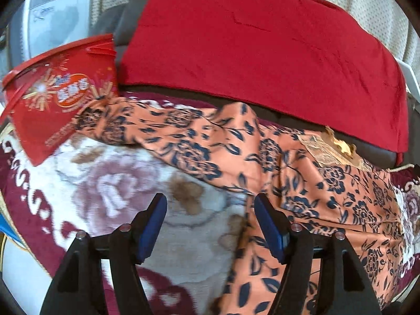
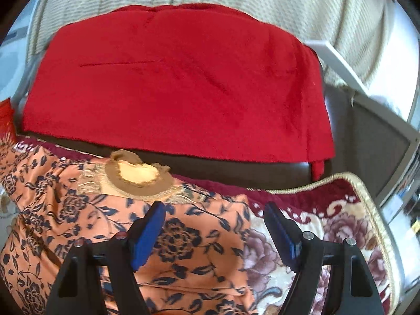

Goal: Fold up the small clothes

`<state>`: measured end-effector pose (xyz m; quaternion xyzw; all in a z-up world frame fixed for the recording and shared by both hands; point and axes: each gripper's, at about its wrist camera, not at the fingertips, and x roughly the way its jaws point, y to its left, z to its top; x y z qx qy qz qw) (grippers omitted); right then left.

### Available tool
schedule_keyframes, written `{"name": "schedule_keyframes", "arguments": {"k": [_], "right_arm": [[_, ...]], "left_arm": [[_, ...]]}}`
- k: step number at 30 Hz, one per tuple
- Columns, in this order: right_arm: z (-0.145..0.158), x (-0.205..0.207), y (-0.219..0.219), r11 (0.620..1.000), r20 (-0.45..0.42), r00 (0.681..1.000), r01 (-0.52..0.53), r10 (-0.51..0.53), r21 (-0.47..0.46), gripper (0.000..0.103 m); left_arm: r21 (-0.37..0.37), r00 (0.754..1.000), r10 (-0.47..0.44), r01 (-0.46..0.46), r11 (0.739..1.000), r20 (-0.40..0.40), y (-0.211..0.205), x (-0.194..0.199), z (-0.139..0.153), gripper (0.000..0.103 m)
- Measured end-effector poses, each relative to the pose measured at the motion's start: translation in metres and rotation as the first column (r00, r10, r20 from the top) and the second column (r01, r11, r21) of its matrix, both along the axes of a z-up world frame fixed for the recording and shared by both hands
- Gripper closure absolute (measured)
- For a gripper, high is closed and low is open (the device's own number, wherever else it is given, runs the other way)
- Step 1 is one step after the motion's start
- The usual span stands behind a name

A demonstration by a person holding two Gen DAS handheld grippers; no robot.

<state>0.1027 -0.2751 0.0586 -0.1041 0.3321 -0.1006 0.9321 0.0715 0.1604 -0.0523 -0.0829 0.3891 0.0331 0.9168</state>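
1. Lying rumpled on a plush flowered blanket (image 1: 113, 191), the orange garment (image 1: 236, 157) with dark blue flowers stretches from beside the red gift bag (image 1: 60, 99) at the blanket's left edge across to its right side; its collar (image 2: 136, 178), trimmed in tan lace, sits at the far edge, near the dark cushion under the red cloth (image 2: 170, 84).

2. It looks thin, soft and a little glossy — probably light and limp, likely to slide on itself and sag wherever it is not held. Nothing about it seems fragile, though the lace could snag.

3. Best holds, as I judge it: pinch a single layer at a hem or at a shoulder seam beside the collar, one claw at each end, so the cloth hangs straight and not bunched.

4. The left claw (image 1: 210, 225) hovers with its jaws spread wide and nothing between them, straddling the garment's near-left edge — one finger over the blanket, the other over the cloth.

5. The right claw (image 2: 214, 233) is likewise spread and empty, over the garment's right edge just below the collar.

6. Count: one garment, one collar, one blanket, one red cloth, one gift bag, two claws.
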Motion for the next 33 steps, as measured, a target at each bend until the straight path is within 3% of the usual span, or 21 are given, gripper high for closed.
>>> {"name": "schedule_keyframes", "arguments": {"k": [2, 4, 6, 8, 10, 11, 13, 18, 22, 23, 24, 25, 26, 27, 29, 32, 33], "right_arm": [[0.001, 0.0, 0.015, 1.0, 0.008, 1.0, -0.021, 0.021, -0.023, 0.023], [0.002, 0.0, 0.03, 0.998, 0.013, 0.999, -0.045, 0.045, -0.042, 0.023], [0.001, 0.001, 0.041, 0.997, 0.007, 0.998, -0.068, 0.068, -0.035, 0.022], [-0.004, 0.001, 0.043, 0.996, -0.02, 0.996, -0.091, 0.092, 0.022, 0.021], [-0.013, 0.001, 0.04, 0.99, -0.051, 0.993, -0.097, 0.103, 0.103, 0.021], [-0.019, 0.001, 0.038, 0.983, -0.073, 0.991, -0.101, 0.113, 0.152, 0.021], [-0.035, -0.001, 0.037, 0.973, -0.119, 0.984, -0.103, 0.13, 0.208, 0.021], [-0.073, -0.013, 0.035, 0.954, -0.174, 0.973, -0.095, 0.149, 0.286, 0.021], [-0.089, -0.022, 0.028, 0.944, -0.204, 0.968, -0.073, 0.144, 0.322, 0.021], [-0.092, -0.023, 0.025, 0.941, -0.21, 0.967, -0.067, 0.143, 0.332, 0.021], [-0.094, -0.024, 0.021, 0.938, -0.213, 0.967, -0.057, 0.137, 0.342, 0.021], [-0.096, -0.024, 0.017, 0.935, -0.214, 0.968, -0.049, 0.131, 0.352, 0.021], [-0.097, -0.024, 0.013, 0.93, -0.214, 0.968, -0.042, 0.128, 0.364, 0.021], [-0.098, -0.025, 0.009, 0.926, -0.214, 0.969, -0.038, 0.126, 0.376, 0.021], [-0.098, -0.029, 0.0, 0.925, -0.207, 0.972, -0.024, 0.11, 0.379, 0.021], [-0.1, -0.037, -0.018, 0.914, -0.195, 0.978, 0.009, 0.077, 0.405, 0.021], [-0.102, -0.039, -0.025, 0.907, -0.193, 0.979, 0.024, 0.063, 0.421, 0.021]], "left_arm": [[-0.002, 1.0, 0.019, -0.019, 1.0, 0.005, 0.012, -0.002, 0.0, 0.032], [-0.031, 0.999, 0.034, -0.034, 0.999, 0.004, 0.025, -0.003, 0.0, 0.025], [-0.113, 0.998, 0.064, -0.063, 0.992, -0.002, 0.049, -0.001, -0.003, 0.022], [-0.222, 0.993, 0.115, -0.113, 0.969, -0.004, 0.083, 0.007, -0.009, 0.021], [-0.334, 0.984, 0.178, -0.172, 0.927, -0.011, 0.118, 0.019, -0.018, 0.021], [-0.406, 0.977, 0.213, -0.207, 0.89, -0.03, 0.141, 0.031, -0.026, 0.021], [-0.48, 0.966, 0.25, -0.249, 0.841, -0.064, 0.169, 0.05, -0.037, 0.021], [-0.617, 0.957, 0.272, -0.277, 0.736, -0.105, 0.207, 0.094, -0.054, 0.021], [-0.727, 0.932, 0.297, -0.351, 0.59, -0.208, 0.22, 0.119, -0.086, 0.022], [-0.729, 0.926, 0.315, -0.361, 0.581, -0.207, 0.221, 0.121, -0.087, 0.023], [-0.724, 0.923, 0.326, -0.365, 0.585, -0.202, 0.221, 0.123, -0.086, 0.033], [-0.717, 0.926, 0.327, -0.356, 0.599, -0.187, 0.221, 0.126, -0.083, 0.073], [-0.694, 0.927, 0.323, -0.359, 0.624, -0.188, 0.22, 0.131, -0.079, 0.1], [-0.673, 0.923, 0.333, -0.37, 0.64, -0.191, 0.22, 0.132, -0.074, 0.099], [-0.607, 0.927, 0.353, -0.355, 0.711, -0.129, 0.211, 0.134, -0.049, 0.099], [-0.462, 0.945, 0.323, -0.267, 0.846, 0.045, 0.169, 0.133, 0.017, 0.098], [-0.424, 0.949, 0.303, -0.238, 0.874, 0.092, 0.154, 0.131, 0.035, 0.098]]}}
